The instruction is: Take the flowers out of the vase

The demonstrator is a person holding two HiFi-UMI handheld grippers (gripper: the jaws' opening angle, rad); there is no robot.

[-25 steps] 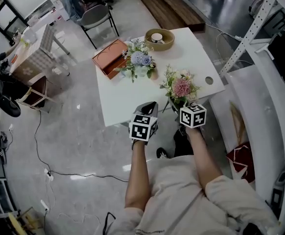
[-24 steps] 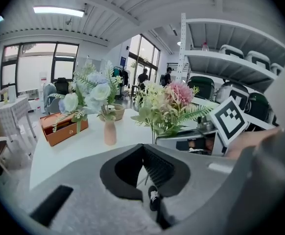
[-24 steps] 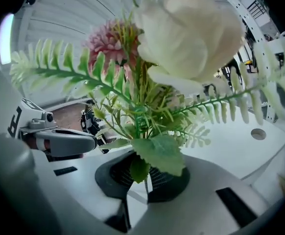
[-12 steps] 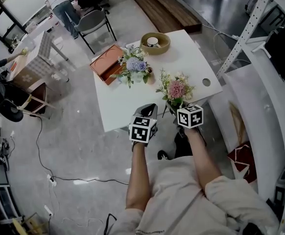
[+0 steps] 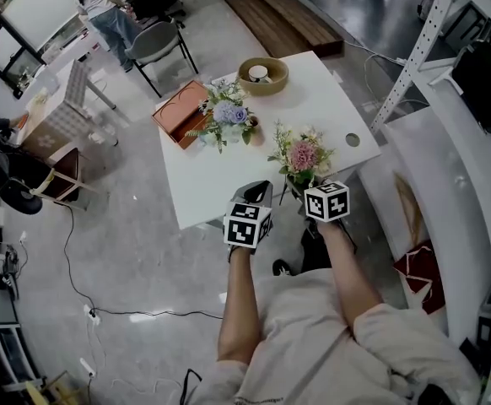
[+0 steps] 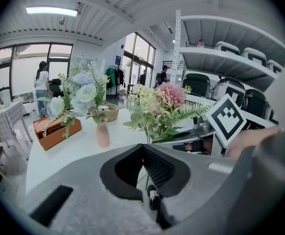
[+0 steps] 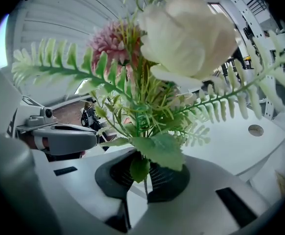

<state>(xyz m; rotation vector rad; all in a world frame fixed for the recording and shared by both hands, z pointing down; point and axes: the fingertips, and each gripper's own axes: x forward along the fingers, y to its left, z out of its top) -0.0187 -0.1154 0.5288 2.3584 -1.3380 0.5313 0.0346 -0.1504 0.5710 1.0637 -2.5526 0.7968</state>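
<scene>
Your right gripper (image 7: 143, 176) was clamped on the pink bouquet's (image 5: 303, 154) stems at the table's (image 5: 203, 175) near edge, no vase visible beneath. Left gripper (image 6: 146, 170) had its jaws together, empty. The blue bouquet (image 5: 227, 116) sat in its pink vase (image 6: 102, 133), not yet pulled.

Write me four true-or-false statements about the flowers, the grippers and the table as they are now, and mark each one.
1. The right gripper has its jaws shut on the stems of the pink bouquet. True.
2. The left gripper holds the blue bouquet. False: nothing is between its jaws, and the blue bouquet stands in its pink vase on the table.
3. The wooden bowl sits on the far side of the table, beyond the blue bouquet. True.
4. The orange box lies on the floor. False: it lies on the table, at its left edge beside the blue bouquet.
</scene>
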